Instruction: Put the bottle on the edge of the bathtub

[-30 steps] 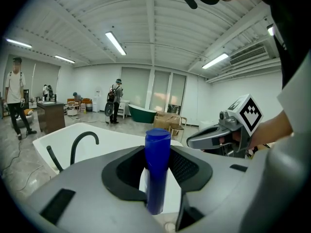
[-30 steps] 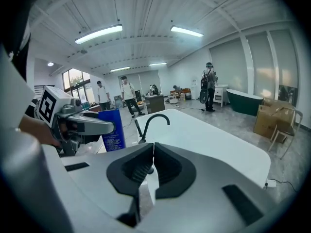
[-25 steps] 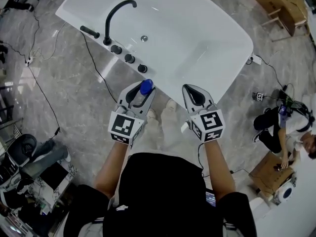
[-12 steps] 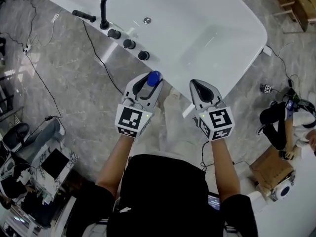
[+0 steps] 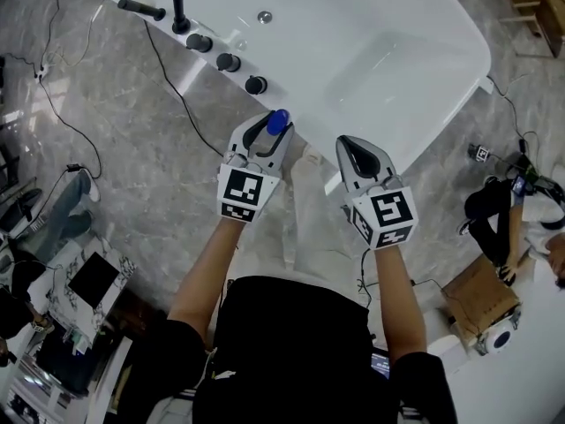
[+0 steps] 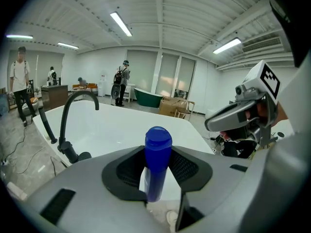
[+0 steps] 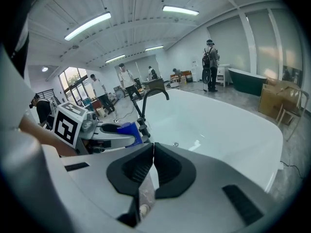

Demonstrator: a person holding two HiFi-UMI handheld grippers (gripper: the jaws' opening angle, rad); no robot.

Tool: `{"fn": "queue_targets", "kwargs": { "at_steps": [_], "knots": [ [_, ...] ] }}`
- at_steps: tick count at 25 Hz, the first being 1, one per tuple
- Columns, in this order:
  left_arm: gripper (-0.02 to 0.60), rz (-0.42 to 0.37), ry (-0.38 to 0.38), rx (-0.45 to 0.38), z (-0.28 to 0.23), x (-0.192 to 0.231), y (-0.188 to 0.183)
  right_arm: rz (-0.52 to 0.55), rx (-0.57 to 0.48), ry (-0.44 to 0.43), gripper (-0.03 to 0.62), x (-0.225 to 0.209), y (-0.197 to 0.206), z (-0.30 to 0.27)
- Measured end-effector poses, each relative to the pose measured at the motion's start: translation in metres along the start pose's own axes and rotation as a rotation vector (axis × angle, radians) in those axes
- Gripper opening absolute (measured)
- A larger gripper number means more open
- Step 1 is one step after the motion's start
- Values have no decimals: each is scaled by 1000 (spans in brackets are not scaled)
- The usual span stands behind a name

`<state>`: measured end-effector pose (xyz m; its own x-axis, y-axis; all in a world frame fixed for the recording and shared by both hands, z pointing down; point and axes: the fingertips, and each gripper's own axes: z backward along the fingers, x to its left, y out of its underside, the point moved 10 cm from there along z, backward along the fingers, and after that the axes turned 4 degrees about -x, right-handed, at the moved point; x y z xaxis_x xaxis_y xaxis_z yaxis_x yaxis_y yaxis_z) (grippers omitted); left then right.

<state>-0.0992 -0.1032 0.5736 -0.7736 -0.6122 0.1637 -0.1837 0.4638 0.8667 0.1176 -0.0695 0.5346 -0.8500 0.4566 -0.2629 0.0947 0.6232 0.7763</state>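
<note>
Blue bottle [image 6: 158, 144] upright, clamped in left tongs [image 6: 158, 153], near bathtub rim [image 5: 468, 34]

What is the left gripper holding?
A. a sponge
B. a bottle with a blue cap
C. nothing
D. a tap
B: the left gripper view shows the bottle, blue cap up, clamped in the left gripper.
</note>
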Motion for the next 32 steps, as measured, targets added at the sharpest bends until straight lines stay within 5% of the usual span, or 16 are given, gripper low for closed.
{"fn": "queue_targets", "kwargs": {
  "at_steps": [13, 32],
  "knots": [
    [160, 2, -98, 44, -38, 9, 44, -36, 52, -22, 22, -5, 37, -20],
    [161, -14, -109, 8, -42, 6, 49, -34, 76, -35, 23, -8, 48, -24]
  ]
}}
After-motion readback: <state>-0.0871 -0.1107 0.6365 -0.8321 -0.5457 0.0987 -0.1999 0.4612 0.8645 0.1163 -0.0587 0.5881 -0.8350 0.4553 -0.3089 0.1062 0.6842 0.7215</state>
